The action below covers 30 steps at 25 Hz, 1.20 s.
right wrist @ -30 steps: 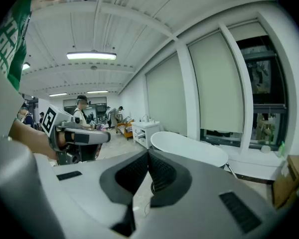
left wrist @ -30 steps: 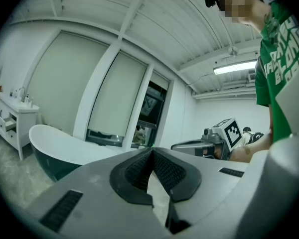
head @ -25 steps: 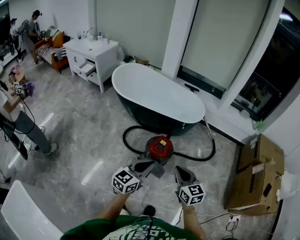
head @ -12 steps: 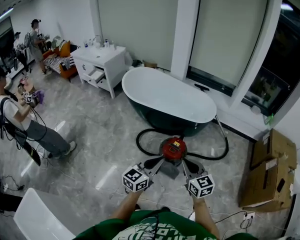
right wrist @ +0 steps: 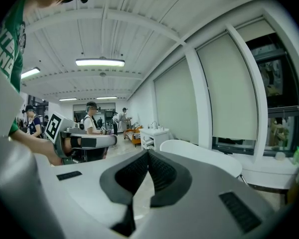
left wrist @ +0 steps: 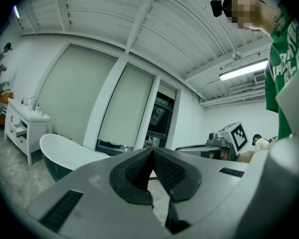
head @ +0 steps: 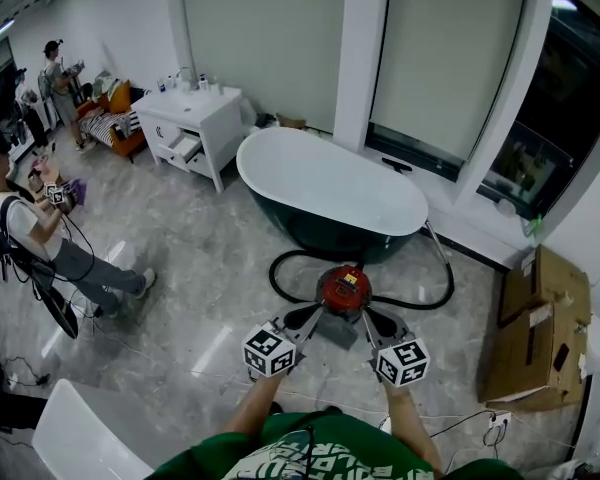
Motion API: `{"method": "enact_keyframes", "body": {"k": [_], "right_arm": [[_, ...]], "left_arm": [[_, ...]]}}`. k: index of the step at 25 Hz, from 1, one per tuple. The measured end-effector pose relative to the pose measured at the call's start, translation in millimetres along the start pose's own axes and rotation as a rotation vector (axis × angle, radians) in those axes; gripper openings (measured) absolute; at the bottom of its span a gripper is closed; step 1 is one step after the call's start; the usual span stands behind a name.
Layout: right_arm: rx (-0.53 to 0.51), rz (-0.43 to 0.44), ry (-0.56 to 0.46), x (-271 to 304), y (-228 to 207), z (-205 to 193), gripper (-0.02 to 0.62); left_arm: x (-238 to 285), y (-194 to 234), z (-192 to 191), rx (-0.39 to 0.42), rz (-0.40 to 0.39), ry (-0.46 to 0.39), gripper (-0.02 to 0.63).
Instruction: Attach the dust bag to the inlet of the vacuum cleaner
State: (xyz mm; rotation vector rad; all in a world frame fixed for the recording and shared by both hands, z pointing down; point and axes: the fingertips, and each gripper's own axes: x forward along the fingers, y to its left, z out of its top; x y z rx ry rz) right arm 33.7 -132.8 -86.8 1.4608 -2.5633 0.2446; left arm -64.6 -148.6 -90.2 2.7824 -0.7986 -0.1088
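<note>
The white bathtub (head: 330,193) stands on the grey floor. At its 6 o'clock sits the red vacuum cleaner (head: 343,286), looped by its black hose (head: 272,270). At the vacuum's 7 and 5 o'clock, the left gripper (head: 314,314) and right gripper (head: 371,319) have their jaws pressed together, holding nothing.

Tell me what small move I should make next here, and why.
Probably lower both grippers toward the red vacuum cleaner on the floor and open their jaws. The left gripper and right gripper are both shut on nothing, held above it and pointed outward rather than down.
</note>
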Motion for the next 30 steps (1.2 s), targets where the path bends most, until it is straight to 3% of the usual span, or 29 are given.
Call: {"method": "enact_keyframes", "body": {"k": [30], "right_arm": [[0.064, 0.013, 0.027, 3, 21, -27, 0.008]], "left_arm": [[-37, 4, -16, -0.014, 0.040, 0.051, 0.003]]}}
